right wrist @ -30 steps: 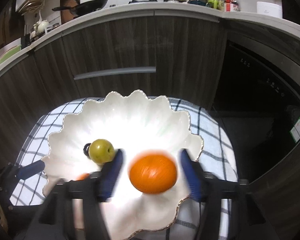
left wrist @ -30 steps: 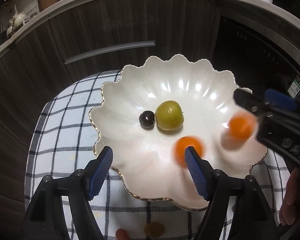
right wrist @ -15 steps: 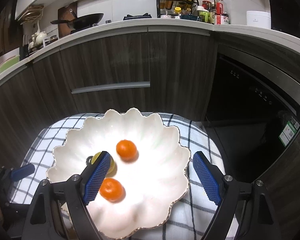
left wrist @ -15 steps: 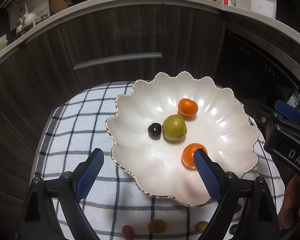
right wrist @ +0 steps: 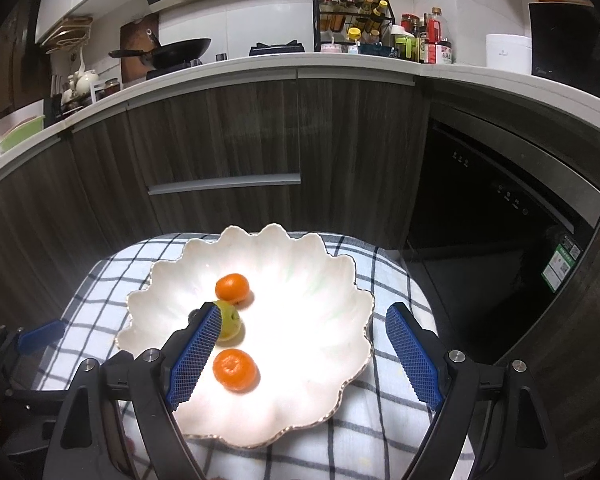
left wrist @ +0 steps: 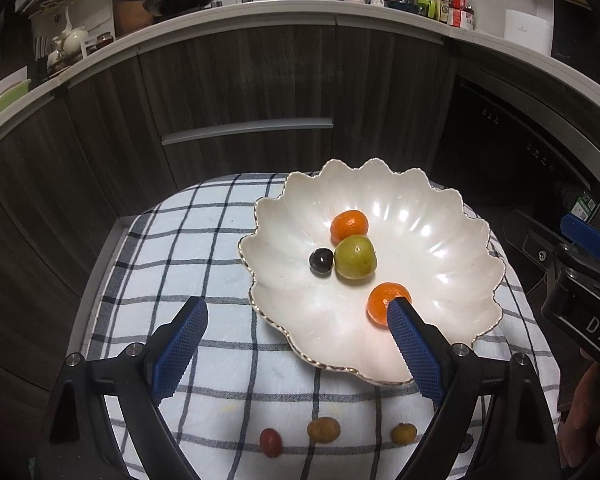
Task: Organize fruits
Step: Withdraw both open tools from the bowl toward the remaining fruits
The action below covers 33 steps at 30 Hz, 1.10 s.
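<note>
A white scalloped bowl (left wrist: 452, 280) (right wrist: 320, 272) sits on a checked cloth (left wrist: 172, 248). In it lie two small oranges (left wrist: 349, 227) (left wrist: 386, 300), a green fruit (left wrist: 355, 257) and a dark cherry (left wrist: 321, 261). The right wrist view shows both oranges (right wrist: 232, 288) (right wrist: 235, 370) and the green fruit (right wrist: 230, 320). My left gripper (left wrist: 298, 344) is open and empty above the bowl's near left rim. My right gripper (right wrist: 302, 348) is open and empty above the bowl. Three small fruits lie on the cloth in front: red (left wrist: 270, 442), tan (left wrist: 323, 430), brown (left wrist: 404, 433).
The cloth covers a small table with rounded edges. Dark wood cabinets (left wrist: 240, 92) and a black appliance (right wrist: 500, 208) stand behind. The counter above holds a pan (right wrist: 172, 50) and bottles. The right gripper's body (left wrist: 572, 276) is at the bowl's right in the left wrist view.
The right gripper let an orange go into the bowl; it rolled to beside the green fruit. Both grippers pulled back and up from the bowl, open.
</note>
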{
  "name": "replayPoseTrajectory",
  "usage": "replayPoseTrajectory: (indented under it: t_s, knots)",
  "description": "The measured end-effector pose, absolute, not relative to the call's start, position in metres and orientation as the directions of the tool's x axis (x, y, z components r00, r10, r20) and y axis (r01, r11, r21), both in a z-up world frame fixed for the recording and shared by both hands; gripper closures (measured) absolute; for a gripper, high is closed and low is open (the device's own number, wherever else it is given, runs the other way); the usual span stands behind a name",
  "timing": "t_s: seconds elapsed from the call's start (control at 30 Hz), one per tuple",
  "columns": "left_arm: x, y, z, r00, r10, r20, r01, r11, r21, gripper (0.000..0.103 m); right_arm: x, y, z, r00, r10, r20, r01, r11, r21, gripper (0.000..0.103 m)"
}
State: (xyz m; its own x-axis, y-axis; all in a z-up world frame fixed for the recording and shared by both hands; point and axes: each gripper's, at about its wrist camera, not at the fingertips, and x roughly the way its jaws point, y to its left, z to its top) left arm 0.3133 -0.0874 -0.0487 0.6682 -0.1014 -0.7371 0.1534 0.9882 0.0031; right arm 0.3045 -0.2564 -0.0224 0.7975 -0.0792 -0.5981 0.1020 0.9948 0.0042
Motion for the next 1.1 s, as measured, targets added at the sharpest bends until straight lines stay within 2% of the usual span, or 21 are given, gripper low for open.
replayPoseTrajectory:
  t_s: [1.1]
  knots:
    - [0.256, -0.060, -0.027, 0.714, -0.085, -0.695, 0.120, 0.993, 0.002, 0.011, 0.241, -0.237, -0.005, 0.814, -0.102, -0.572, 0.124, 0.992, 0.000, 0.018]
